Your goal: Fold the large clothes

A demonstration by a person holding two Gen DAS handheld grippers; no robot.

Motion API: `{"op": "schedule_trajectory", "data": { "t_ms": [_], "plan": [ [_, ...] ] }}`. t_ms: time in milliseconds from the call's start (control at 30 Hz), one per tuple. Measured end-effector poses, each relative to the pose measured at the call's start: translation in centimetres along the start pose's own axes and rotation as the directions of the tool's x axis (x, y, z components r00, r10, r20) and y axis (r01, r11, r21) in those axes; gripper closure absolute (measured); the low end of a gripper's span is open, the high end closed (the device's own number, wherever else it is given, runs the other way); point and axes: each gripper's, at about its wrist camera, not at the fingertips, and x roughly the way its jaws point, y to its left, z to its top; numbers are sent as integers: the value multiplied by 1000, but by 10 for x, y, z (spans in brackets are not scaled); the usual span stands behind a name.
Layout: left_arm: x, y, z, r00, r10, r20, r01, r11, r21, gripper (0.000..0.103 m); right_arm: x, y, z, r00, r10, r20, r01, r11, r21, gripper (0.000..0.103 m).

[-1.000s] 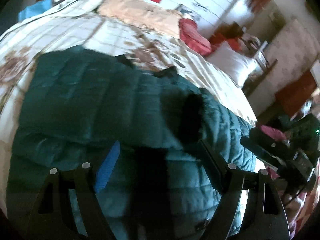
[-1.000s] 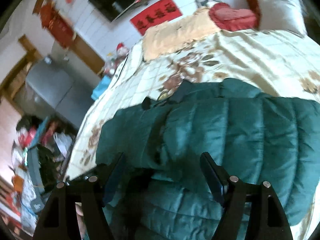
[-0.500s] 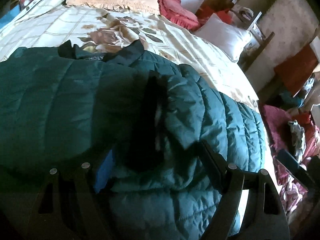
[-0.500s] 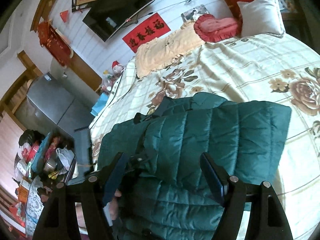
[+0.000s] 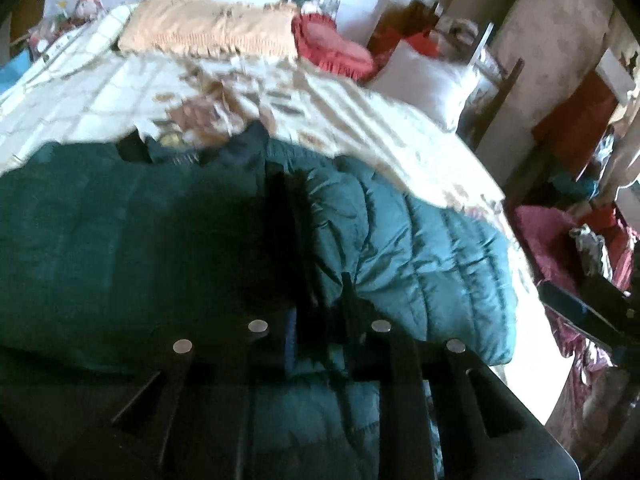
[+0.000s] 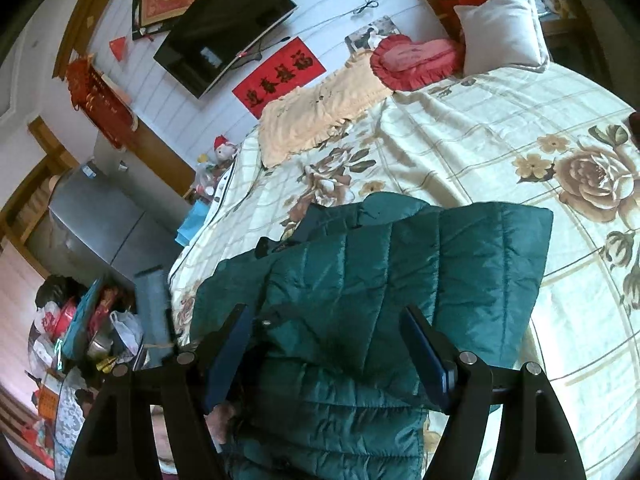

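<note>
A dark green quilted puffer jacket (image 6: 400,292) lies spread on a bed, over a cream bedspread (image 6: 500,136) printed with large brown roses and a pale check; the jacket sits at the near edge of the bed, its dark collar (image 6: 320,220) pointing toward the far end, where a peach frilled pillow (image 6: 320,116), a red frilled cushion (image 6: 412,60) and a white pillow (image 6: 504,28) rest against the wall; one quilted panel is folded across the body of the jacket, its straight edge on the side toward the white pillow.

The left gripper (image 5: 316,320) is low over the jacket's dark centre seam (image 5: 288,240); its jaws have just been closing and now stand nearly together, pinching a fold of the green fabric between them; the view here is blurred and shadowed, so the exact fold is hard to make out.

The right gripper (image 6: 328,344) hangs over the near part of the jacket with its blue-padded fingers (image 6: 424,360) spread wide; the folded panel lies between and beneath them, yet the pads do not press on it; a bit of a hand (image 6: 220,420) shows at the left finger's base.

Beyond the jacket, on the white panelled wall behind the peach pillow, hang a red banner with dark characters (image 6: 280,76) and a black television (image 6: 224,28); a grey cabinet (image 6: 100,232) stands beside the bed.
</note>
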Motion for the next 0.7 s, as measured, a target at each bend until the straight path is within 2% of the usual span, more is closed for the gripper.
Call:
{"op": "schedule_trajectory", "data": {
  "t_ms": [200, 333, 533, 700],
  "plan": [
    [-44, 24, 12, 994, 48, 103, -45, 998, -37, 91, -7, 7, 6, 999, -10, 35, 11, 1000, -7, 29],
    [-71, 47, 20, 979, 114, 168, -105, 992, -66, 92, -4, 10, 6, 998, -29, 47, 29, 1000, -8, 29],
    [-100, 92, 22, 959, 198, 204, -175, 977, -122, 92, 19, 7, 1, 998, -55, 4, 55, 998, 19, 29],
    [-116, 141, 14, 931, 299, 210, -262, 947, -188, 92, 44, 9, -4, 997, -65, -40, 66, 998, 13, 29]
  ]
}}
